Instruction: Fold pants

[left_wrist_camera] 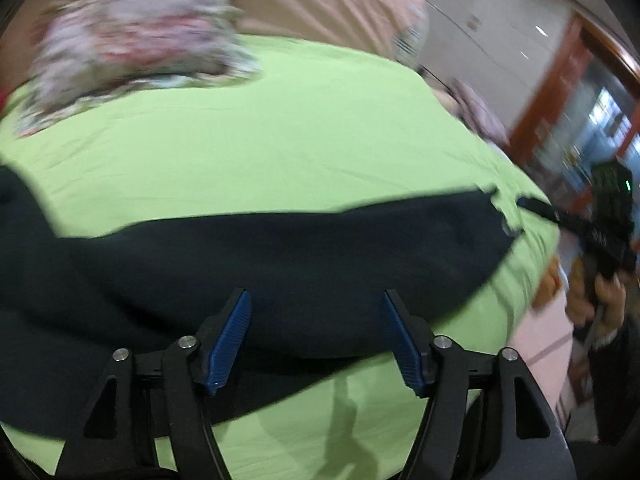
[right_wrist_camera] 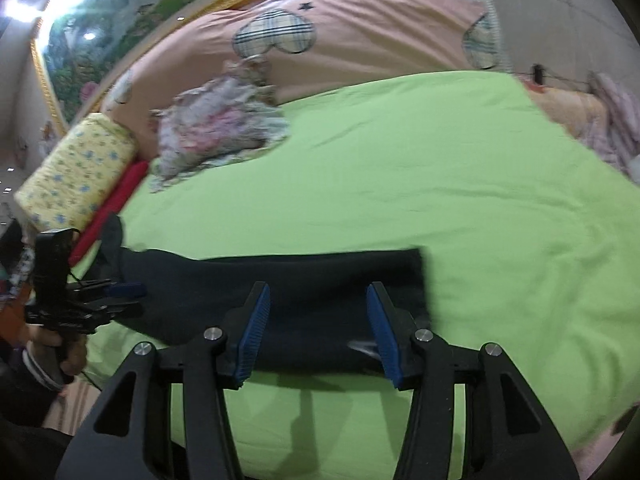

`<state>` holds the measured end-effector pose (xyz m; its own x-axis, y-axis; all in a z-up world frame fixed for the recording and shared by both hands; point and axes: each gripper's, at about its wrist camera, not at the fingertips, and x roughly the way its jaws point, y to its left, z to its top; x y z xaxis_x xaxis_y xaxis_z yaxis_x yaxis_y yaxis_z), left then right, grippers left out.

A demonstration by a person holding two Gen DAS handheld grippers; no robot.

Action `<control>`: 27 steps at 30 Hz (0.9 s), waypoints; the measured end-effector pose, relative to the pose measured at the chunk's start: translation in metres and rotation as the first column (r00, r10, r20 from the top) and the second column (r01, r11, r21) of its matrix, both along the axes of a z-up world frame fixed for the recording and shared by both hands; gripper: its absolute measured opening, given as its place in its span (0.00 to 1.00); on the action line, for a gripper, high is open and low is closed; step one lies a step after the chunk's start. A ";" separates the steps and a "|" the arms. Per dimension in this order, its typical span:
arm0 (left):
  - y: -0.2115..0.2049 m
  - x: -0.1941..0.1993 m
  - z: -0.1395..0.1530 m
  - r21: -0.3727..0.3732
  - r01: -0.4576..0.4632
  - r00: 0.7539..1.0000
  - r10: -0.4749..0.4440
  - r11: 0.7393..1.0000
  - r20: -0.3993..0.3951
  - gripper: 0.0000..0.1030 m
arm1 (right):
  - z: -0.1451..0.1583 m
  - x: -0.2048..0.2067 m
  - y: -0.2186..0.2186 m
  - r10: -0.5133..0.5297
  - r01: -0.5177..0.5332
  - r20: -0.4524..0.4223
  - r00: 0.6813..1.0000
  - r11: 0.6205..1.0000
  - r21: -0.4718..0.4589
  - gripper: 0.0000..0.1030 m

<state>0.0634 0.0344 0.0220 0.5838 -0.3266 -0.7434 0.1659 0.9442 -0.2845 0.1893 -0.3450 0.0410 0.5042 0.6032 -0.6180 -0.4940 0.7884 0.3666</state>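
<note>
Lying flat across the lower middle of both views, the pants [left_wrist_camera: 280,256] look soft, light and limp on the green sheet [left_wrist_camera: 300,128] (best pinched at hem corners). Both grippers, left [left_wrist_camera: 316,340] and right [right_wrist_camera: 318,332], gape, holding nothing.

Looked like a home bedroom: a bed [right_wrist_camera: 400,168] with a green sheet, a pink quilt [right_wrist_camera: 360,20] at 12 o'clock, a yellow floral pillow [right_wrist_camera: 80,172] at 9, and a gold-framed landscape painting [right_wrist_camera: 120,20] behind.
</note>
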 end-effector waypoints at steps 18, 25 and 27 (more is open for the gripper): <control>0.145 0.017 0.037 -0.035 -0.475 0.880 0.474 0.879 -0.022 0.77 | -0.006 -0.018 0.172 0.359 -0.352 -0.043 0.932 0.929 0.115 0.50; 0.153 0.053 0.034 0.079 -0.535 0.838 0.540 0.841 -0.077 0.77 | -0.007 -0.031 0.228 0.488 -0.481 -0.044 0.872 0.869 0.114 0.50; 0.151 0.065 0.028 0.138 -0.539 0.827 0.553 0.831 -0.101 0.77 | -0.010 -0.036 0.246 0.526 -0.519 -0.050 0.849 0.848 0.108 0.50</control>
<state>0.1284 0.1858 0.0500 0.5395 0.0958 -0.8365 -0.4174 0.8933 -0.1669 0.1532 -0.0986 0.0308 0.0530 0.8174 -0.5737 -0.7922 0.3842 0.4741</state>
